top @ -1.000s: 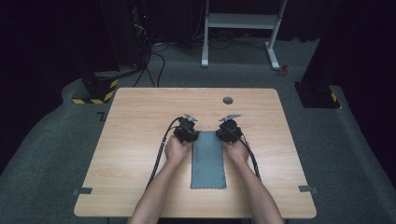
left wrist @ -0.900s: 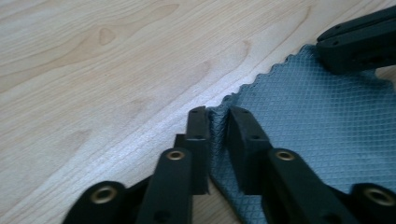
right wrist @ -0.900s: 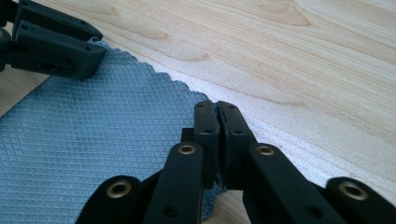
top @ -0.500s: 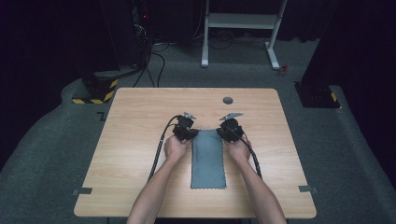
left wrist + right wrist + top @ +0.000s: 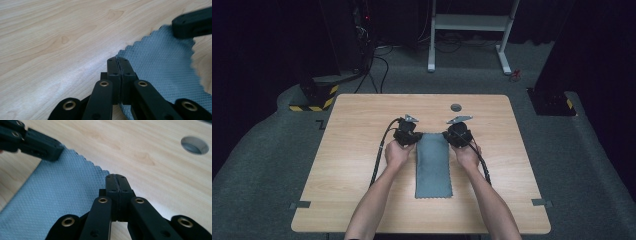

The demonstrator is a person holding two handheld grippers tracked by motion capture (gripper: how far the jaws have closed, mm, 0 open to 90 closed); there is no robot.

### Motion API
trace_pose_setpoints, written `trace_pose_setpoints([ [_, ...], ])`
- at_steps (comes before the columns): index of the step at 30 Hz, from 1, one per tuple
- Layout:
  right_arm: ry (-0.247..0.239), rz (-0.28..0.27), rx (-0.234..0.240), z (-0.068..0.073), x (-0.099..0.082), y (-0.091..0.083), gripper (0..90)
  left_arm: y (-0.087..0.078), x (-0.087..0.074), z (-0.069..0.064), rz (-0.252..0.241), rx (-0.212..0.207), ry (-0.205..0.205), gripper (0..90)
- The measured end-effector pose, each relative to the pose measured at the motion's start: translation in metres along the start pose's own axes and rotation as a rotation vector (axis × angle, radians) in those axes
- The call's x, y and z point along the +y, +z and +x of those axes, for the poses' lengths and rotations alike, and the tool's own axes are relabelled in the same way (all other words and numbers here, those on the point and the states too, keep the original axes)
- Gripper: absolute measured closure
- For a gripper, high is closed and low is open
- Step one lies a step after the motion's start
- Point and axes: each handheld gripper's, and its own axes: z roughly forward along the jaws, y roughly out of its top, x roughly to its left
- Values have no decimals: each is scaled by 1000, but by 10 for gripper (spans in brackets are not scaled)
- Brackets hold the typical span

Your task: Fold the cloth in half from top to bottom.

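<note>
High view: left gripper and right gripper each clamped a far corner of the grey cloth lying on the table, presumably ready for folding it.

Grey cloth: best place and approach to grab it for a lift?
Take the grey cloth by its two far corners, one per side, coming in low from the person's side. It lies flat with a thin zigzag edge, so only corners give purchase. The left hand-held gripper and right hand-held gripper are shut there.
</note>
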Motion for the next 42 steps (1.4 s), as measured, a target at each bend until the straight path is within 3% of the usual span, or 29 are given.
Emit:
trace_pose_setpoints([
  [4,-14,-10,-8,4,11,-2,900,-7,11,6,-10,4,-5,892],
  [8,-21,-28,-11,2,18,-9,900,-12,17,3,-30,-1,9,892],
  [10,-19,-28,-12,2,16,-13,900,-15,14,-1,-37,-4,33,891],
  [13,-14,-41,4,2,8,-15,900,-19,5,-3,-72,-34,9,892],
  [15,1,-42,20,3,1,-15,900,-20,-2,-5,-70,-42,12,891],
  [20,-16,-31,29,8,-13,-14,900,-23,-14,-8,-76,-77,9,892],
  [29,-69,-49,46,19,-22,-24,900,-35,-25,-13,-70,-74,34,892],
  [34,-70,-41,55,23,-29,-22,900,-40,-30,-16,-76,-76,45,892],
  [42,-77,-59,60,23,-34,-34,900,-45,-38,-28,-89,-99,52,892],
])
